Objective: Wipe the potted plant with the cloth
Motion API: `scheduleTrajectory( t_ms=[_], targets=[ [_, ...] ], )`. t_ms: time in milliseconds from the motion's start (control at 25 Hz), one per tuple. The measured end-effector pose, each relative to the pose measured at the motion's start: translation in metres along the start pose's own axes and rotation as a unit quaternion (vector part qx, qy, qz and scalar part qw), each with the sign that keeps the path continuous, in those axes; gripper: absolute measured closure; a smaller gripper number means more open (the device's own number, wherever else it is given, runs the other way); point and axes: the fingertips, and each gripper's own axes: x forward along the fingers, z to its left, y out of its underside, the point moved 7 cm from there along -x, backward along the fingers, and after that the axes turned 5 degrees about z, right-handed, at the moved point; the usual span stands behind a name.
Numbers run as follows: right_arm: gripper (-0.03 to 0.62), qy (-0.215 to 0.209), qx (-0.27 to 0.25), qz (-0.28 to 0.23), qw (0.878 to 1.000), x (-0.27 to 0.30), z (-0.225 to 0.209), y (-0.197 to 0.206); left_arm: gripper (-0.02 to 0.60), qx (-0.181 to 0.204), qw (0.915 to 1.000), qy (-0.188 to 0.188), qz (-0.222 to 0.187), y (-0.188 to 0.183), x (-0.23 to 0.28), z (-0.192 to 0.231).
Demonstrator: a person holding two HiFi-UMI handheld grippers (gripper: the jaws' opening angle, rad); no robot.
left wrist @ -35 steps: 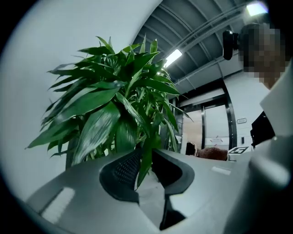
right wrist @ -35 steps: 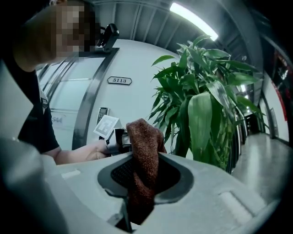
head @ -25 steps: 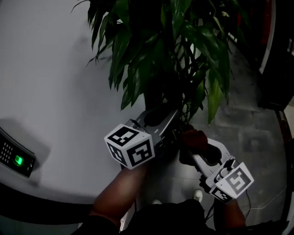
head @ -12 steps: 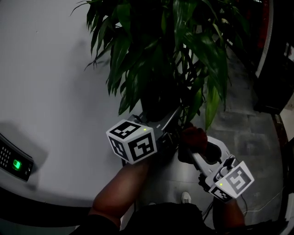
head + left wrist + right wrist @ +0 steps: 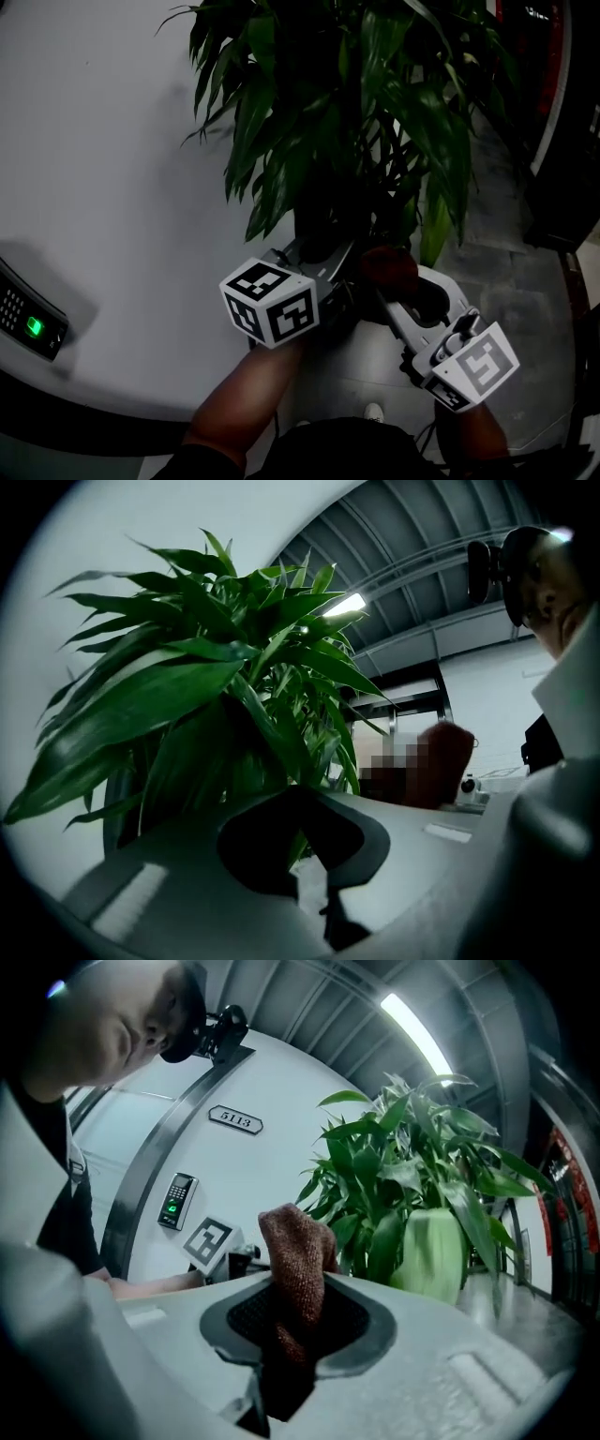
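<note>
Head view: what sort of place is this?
Probably an office or commercial building corridor: keypad access reader on a curved white wall, numbered door plate, large potted plant.

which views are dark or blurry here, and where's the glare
Head view: dim overall, the plant nearly black at its centre. Left gripper view: fisheye bend, black corners, ceiling lamp glaring. Right gripper view: cloth sharp, one pale leaf smeared, strip light blown out.
</note>
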Motion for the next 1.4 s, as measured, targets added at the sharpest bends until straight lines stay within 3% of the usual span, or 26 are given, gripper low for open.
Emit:
scheduleTrajectory(
  t_ms=[200,360,560,840,1080,1400],
  targets=[
    [0.517,0.036,-0.029,-0.042,0.998,0.021,-0.007,-0.028,0.566,-0.007,0.9998,-0.014,0.01,0.013,-0.016,0.009],
    [0.517,0.05,-0.046,-0.06,0.996,0.05,-0.013,-0.046,0.566,0.017,0.9991,-0.028,0.027,0.014,-0.022,0.012],
    [0.517,0.063,-0.049,-0.034,0.996,0.09,-0.026,-0.069,0.566,0.039,0.9964,-0.045,0.06,0.015,-0.027,0.018],
    [0.517,0.112,-0.033,-0.039,0.992,0.128,-0.057,-0.088,0.566,0.072,0.989,-0.073,0.107,0.027,-0.026,0.032],
    [0.517,0.122,-0.044,-0.037,0.991,0.149,-0.063,-0.097,0.566,0.053,0.9909,-0.059,0.108,0.039,-0.022,0.026],
    [0.517,0.115,-0.056,0.01,0.992,0.168,-0.063,-0.079,0.566,0.051,0.9912,-0.051,0.111,0.047,-0.016,0.016]
  ],
)
